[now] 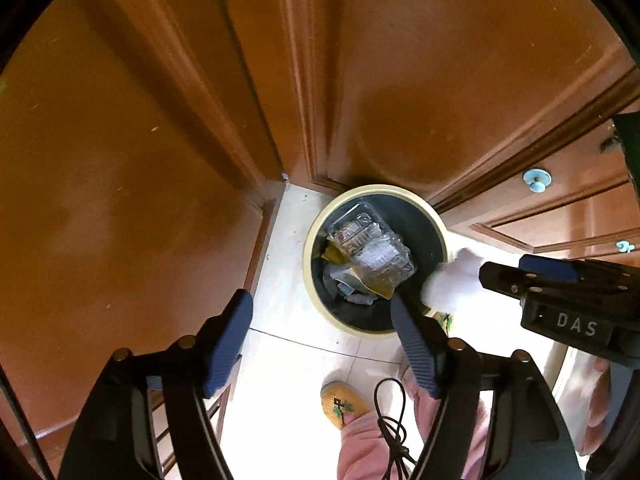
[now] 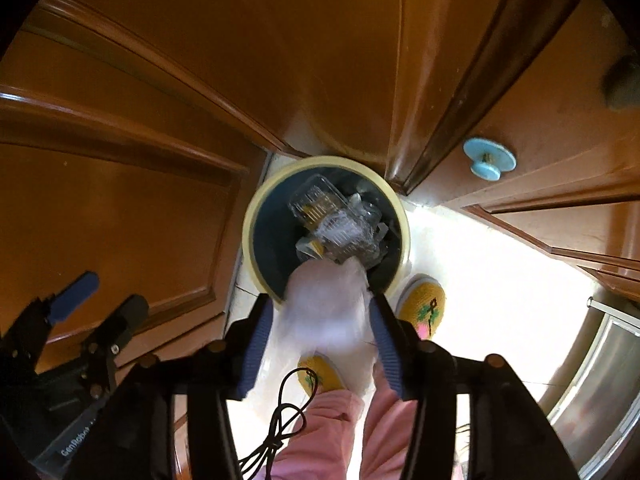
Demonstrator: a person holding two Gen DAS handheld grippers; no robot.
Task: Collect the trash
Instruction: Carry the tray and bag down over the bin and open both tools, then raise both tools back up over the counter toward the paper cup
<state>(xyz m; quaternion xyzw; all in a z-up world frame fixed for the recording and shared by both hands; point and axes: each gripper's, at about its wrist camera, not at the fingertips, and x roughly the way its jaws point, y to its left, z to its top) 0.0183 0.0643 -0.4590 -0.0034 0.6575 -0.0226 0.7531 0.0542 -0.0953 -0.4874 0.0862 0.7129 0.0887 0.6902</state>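
white capital letters "das" are showing on the black housing of the right tool [image 1: 500, 276], seen at the right edge of the left wrist view. pale letters reading "genrobot" are running along the dark body of the left tool [image 2: 96, 292] at the lower left of the right wrist view, and whatever is following that word is being cut off by the black arm in front of it. nothing else legible is appearing in either view.
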